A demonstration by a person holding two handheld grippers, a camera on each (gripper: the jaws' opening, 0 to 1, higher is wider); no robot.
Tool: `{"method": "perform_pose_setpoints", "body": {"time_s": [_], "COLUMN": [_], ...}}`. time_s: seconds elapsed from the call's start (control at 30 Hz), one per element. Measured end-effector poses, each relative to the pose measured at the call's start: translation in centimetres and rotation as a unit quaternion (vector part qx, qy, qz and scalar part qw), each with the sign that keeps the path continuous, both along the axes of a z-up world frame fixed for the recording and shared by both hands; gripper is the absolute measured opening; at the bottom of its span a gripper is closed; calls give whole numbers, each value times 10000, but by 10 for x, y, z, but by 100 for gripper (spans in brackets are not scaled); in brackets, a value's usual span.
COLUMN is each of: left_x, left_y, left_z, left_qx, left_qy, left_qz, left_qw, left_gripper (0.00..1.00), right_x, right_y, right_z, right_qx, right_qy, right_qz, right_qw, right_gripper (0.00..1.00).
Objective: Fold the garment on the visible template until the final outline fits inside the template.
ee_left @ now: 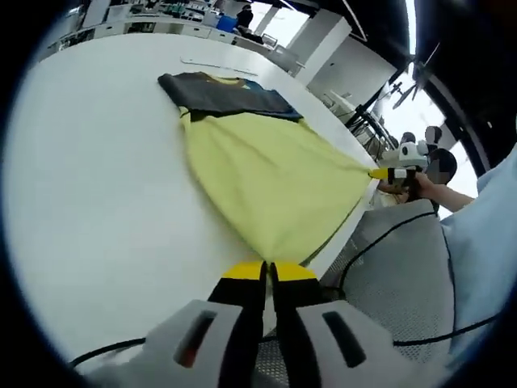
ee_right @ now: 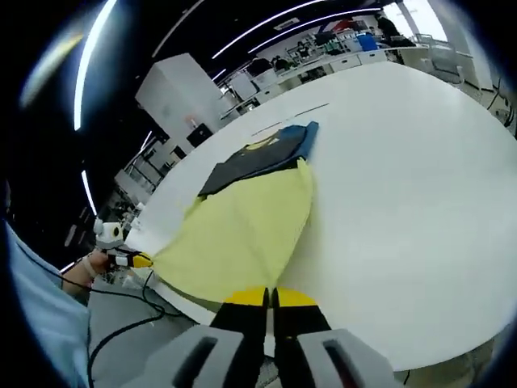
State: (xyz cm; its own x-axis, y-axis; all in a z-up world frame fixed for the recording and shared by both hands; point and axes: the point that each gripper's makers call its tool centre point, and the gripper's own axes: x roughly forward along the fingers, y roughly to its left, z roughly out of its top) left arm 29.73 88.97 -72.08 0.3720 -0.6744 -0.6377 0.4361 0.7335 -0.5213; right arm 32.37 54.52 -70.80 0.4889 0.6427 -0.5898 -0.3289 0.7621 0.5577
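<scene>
Grippers level at table (ee_left: 97, 202) edge: left gripper (ee_left: 268, 271), right gripper (ee_right: 270, 297) each clamped on garment (ee_left: 266, 174) hem corner.

Lab – white benches (ee_right: 339, 56); strip lights (ee_right: 266, 20)

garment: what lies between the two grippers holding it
In the left gripper view, only the yellow garment spans between the left gripper and the right gripper, both shut on its hem.
</scene>
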Motion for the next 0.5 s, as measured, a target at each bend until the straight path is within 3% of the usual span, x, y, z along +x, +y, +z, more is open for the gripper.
{"method": "perform_pose_setpoints", "body": {"time_s": [0.23,0.5], "left_x": [-15,-44], "left_y": [6,-3], "left_z": [26,47], "left_qx": [-328,-440], "left_qy": [161,389], "left_qz": [341,278], "left_qw": [9987,9979], "left_gripper": [0,0], "right_x": [-22,-47], "right_y": [7,4], "right_z": [21,39], "right_qx": [204,187], "right_qy": [82,140], "right_qz": [48,126], "right_qw": [9997,9996], "right_gripper": [0,0]}}
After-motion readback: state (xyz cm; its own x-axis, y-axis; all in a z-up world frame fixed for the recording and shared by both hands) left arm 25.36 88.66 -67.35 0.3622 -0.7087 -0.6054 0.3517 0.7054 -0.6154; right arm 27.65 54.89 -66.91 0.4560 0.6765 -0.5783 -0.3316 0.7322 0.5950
